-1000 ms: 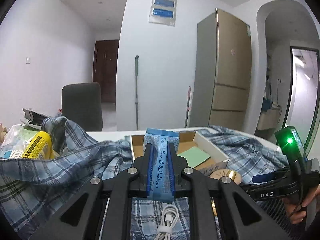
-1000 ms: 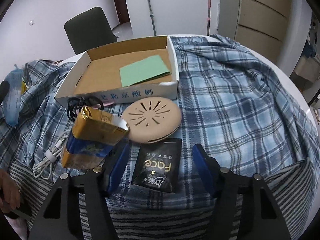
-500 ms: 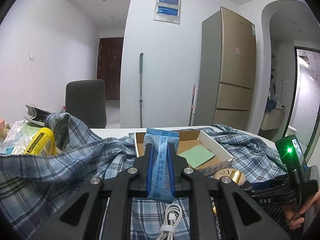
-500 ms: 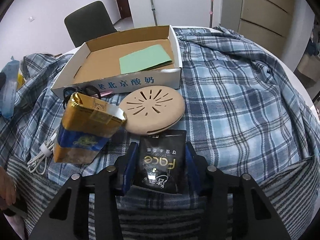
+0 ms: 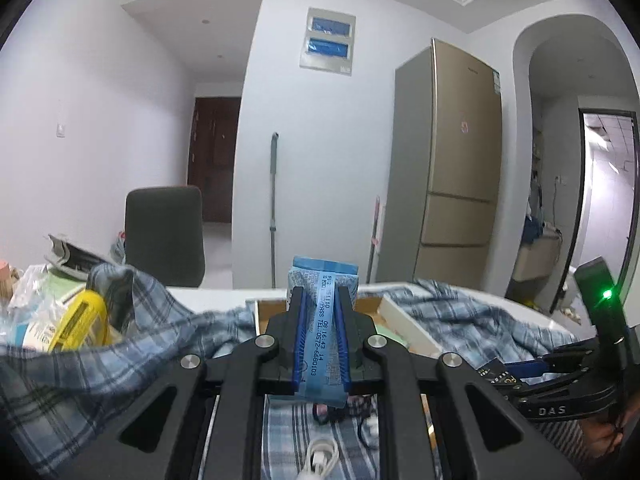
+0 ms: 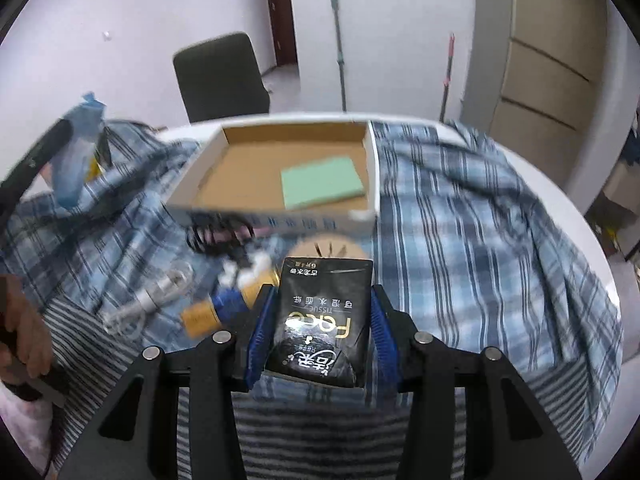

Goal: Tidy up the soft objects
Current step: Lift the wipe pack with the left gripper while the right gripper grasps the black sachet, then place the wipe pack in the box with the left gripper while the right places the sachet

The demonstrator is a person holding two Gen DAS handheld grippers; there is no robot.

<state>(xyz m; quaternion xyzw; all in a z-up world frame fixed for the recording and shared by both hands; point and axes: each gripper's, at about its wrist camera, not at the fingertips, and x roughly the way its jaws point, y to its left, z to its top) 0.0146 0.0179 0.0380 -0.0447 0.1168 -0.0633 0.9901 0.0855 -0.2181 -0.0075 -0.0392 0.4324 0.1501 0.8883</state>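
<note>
My left gripper is shut on a light blue tissue pack and holds it up above the plaid cloth; the pack also shows in the right wrist view. My right gripper is shut on a black "Face" tissue pack, lifted off the blue plaid cloth. An open cardboard box with a green pad inside lies just beyond it. The box edge shows behind the left fingers.
On the cloth by the right gripper lie a beige round disc, a gold and blue packet, a white cable and a black cord. A yellow bottle sits left. A dark chair stands behind the round table.
My right gripper closed on the black tissue pack and lifted it off the cloth. The gold packet tipped over. My left gripper rose slightly with the blue pack.
</note>
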